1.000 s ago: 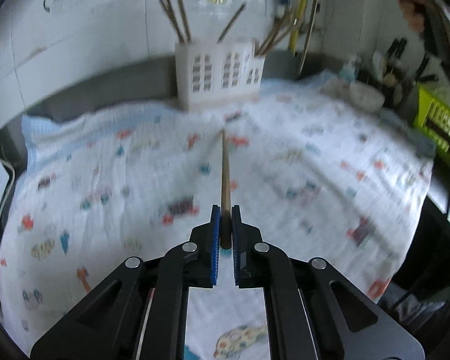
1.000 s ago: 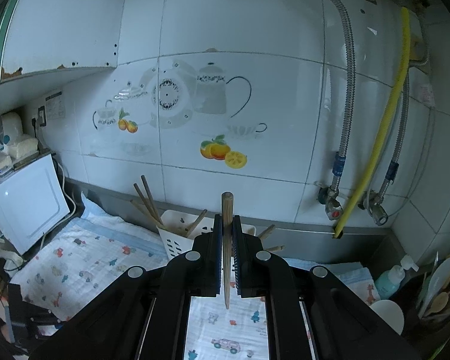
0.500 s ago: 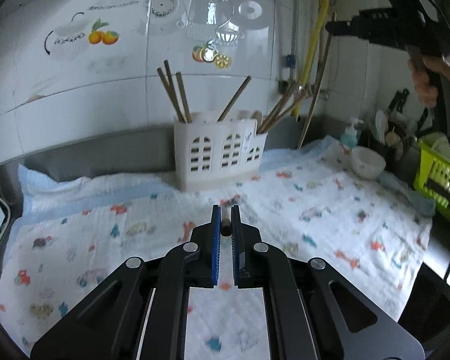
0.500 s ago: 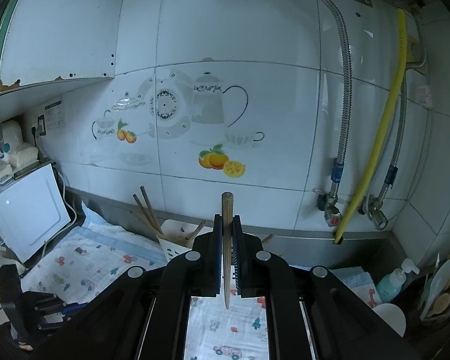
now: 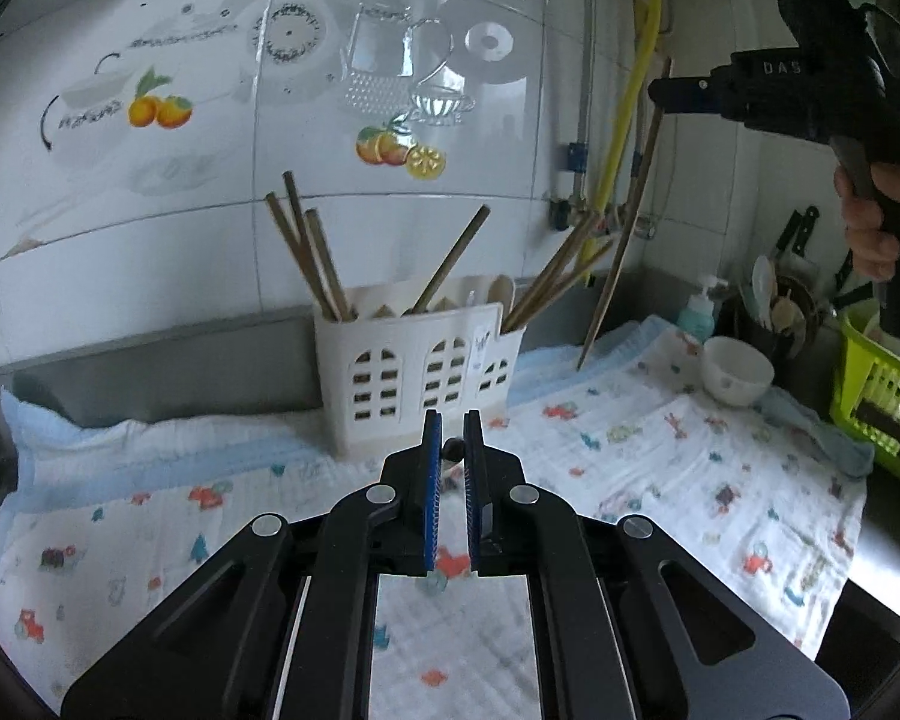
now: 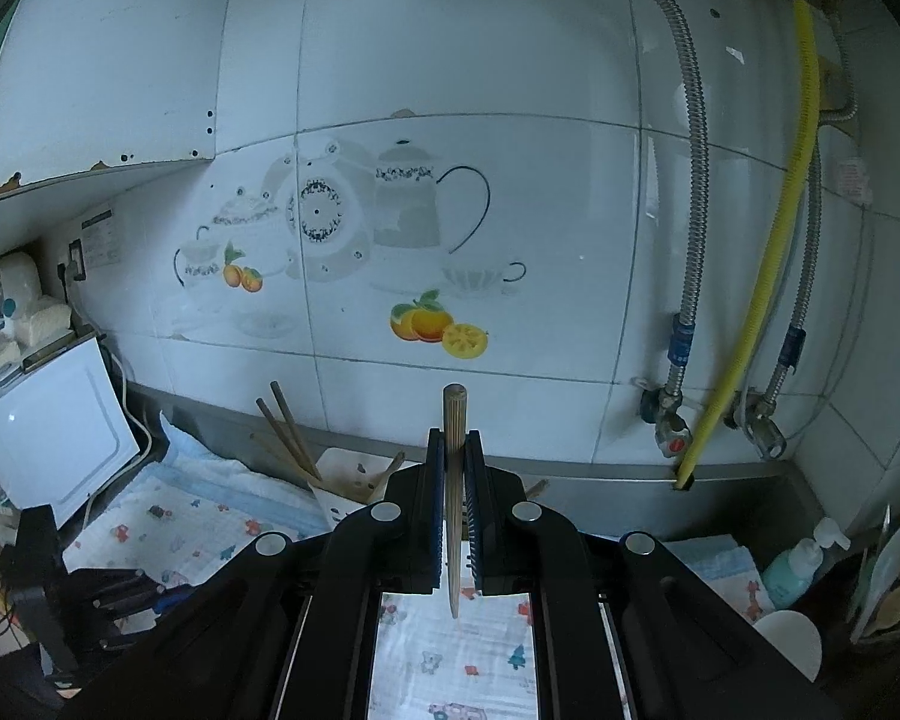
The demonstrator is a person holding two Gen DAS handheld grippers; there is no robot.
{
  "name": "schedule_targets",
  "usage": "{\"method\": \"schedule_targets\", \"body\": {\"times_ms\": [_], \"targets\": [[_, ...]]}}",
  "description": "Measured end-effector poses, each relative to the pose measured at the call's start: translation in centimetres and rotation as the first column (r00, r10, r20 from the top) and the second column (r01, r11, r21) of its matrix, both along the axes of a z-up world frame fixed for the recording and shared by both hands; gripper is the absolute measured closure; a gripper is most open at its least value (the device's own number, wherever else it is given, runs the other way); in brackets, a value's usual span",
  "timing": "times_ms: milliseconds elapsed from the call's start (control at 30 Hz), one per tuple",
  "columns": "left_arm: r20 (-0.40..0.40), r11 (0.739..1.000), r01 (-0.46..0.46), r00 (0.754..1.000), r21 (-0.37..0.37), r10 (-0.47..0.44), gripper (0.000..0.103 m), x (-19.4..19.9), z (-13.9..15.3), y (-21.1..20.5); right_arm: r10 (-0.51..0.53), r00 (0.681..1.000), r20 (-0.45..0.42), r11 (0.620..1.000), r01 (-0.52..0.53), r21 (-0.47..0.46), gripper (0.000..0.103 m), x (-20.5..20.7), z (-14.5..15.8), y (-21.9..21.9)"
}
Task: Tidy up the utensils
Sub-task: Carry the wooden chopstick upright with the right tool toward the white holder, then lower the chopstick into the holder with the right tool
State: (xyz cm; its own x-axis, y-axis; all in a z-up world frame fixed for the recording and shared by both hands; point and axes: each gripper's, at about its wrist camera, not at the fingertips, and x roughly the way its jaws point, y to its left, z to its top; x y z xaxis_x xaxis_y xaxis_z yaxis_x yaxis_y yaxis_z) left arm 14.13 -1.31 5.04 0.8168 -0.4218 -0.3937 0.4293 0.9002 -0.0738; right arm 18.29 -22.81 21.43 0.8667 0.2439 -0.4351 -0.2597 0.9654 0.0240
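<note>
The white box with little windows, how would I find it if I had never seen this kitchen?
Look at the tiled wall with the fruit pictures. Below it, at the back of the cartoon-print cloth, stands the utensil holder. It is the only white thing with arched window holes and brown chopsticks sticking out.

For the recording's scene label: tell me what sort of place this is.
Most likely a home kitchen counter. A white utensil caddy holding chopsticks stands on a printed cloth against a tiled wall with teapot and fruit decals. Gas and water hoses run down the wall, and a soap bottle stands nearby.
</note>
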Motion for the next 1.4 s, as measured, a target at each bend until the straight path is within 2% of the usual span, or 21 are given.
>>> {"method": "schedule_targets", "body": {"times_ms": [233, 567, 733, 967, 1400], "targets": [[0.022, 1.0, 0.004, 1.0, -0.021, -0.003, 0.096, 1.1, 0.6, -0.5, -0.002, 1.0, 0.0, 1.0, 0.002, -0.004, 0.096, 0.7, -0.1, 0.2], [0.012, 0.998, 0.014, 1.0, -0.056, -0.014, 0.095, 2.6, 1.1, -1.1, -0.005, 1.0, 0.003, 1.0, 0.005, -0.003, 0.096, 1.4, -0.1, 0.2], [0.02, 0.998, 0.008, 1.0, -0.057, -0.007, 0.095, 3.0, 1.2, -1.4, -0.006, 1.0, 0.0, 1.0, 0.006, -0.005, 0.096, 1.6, -0.2, 0.2], [-0.011, 0.999, 0.0, 1.0, -0.039, -0.001, 0.096, 4.1, 0.8, -1.5, -0.008, 1.0, 0.002, 1.0, 0.008, -0.005, 0.096, 1.9, -0.1, 0.1], [0.073, 0.999, 0.001, 0.997, -0.05, 0.003, 0.098, 4.2, 6.4, -0.7, -0.027, 0.999, 0.02, 1.0, 0.027, 0.003, 0.097, 4.3, 1.0, -0.2]]}}
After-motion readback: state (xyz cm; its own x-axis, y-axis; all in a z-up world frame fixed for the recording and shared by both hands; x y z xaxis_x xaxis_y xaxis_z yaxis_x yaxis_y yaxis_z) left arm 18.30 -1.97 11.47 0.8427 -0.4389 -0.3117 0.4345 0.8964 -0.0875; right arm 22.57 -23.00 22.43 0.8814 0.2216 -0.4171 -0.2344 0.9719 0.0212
